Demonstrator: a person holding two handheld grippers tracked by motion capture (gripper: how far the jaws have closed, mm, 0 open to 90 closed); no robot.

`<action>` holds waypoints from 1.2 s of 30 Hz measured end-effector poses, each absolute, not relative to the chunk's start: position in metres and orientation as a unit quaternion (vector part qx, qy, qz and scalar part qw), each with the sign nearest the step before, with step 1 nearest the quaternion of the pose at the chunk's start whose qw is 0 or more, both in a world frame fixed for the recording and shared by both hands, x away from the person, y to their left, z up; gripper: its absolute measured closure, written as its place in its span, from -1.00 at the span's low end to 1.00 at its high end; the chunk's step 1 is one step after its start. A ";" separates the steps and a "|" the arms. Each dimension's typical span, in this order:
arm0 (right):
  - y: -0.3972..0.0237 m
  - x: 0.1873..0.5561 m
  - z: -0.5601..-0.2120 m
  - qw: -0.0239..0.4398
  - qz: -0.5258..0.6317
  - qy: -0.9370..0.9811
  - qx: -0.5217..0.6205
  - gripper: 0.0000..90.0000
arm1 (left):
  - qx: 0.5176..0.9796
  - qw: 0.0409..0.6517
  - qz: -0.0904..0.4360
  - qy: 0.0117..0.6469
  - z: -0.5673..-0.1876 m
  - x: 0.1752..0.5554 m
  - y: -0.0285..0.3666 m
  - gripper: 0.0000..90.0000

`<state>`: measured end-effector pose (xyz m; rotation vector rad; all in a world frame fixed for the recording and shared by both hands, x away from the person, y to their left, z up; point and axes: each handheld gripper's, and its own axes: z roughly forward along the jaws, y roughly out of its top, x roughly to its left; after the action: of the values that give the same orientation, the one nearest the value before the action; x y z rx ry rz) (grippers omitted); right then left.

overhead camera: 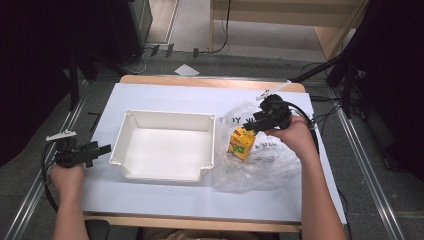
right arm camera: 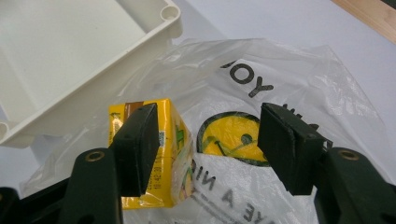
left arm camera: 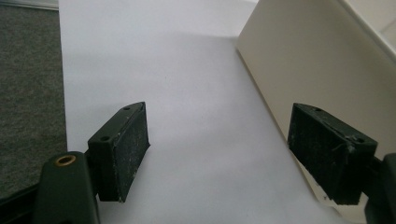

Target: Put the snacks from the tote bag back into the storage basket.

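Table [overhead camera: 165,197]: covered by a white sheet; a wooden edge is seen at the far and near sides.
Tray [overhead camera: 167,117]: white, set at the centre of the table, left of the bag.
Bag [overhead camera: 260,167]: clear plastic with black lettering and a yellow emblem, laid right of the tray, touching its right rim.
Carton [overhead camera: 241,143]: yellow, stood on the bag, near the tray's right wall.
Right gripper [overhead camera: 250,127]: held over the bag, pointed left at the carton; jaws are spread wide, one pad is seen in front of the carton's side, nothing is clamped.
Left gripper [overhead camera: 102,149]: held just left of the tray; jaws are released, only the sheet is seen between them.
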<state>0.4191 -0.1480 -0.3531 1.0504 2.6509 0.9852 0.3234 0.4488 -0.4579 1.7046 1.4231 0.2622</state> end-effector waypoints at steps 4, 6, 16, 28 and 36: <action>-0.146 0.417 -0.350 0.059 0.326 0.878 0.344 -0.16 | 0.685 0.438 0.105 0.572 -0.458 0.323 0.449 -0.52; -0.145 0.416 -0.349 0.060 0.323 0.881 0.341 -0.17 | 0.685 0.438 0.105 0.572 -0.458 0.323 0.449 -0.52; -0.141 0.409 -0.349 0.060 0.321 0.883 0.338 -0.17 | 0.683 0.440 0.106 0.573 -0.457 0.323 0.449 -0.52; -0.134 0.397 -0.352 0.065 0.320 0.885 0.333 -0.17 | 0.680 0.448 0.105 0.570 -0.457 0.323 0.448 -0.52; -0.131 0.393 -0.357 0.060 0.318 0.887 0.329 -0.16 | 0.682 0.447 0.103 0.570 -0.457 0.324 0.447 -0.52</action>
<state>0.3928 -0.1313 -0.3566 0.9961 2.6855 0.9620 0.3236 0.4472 -0.4570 1.6896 1.4106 0.2550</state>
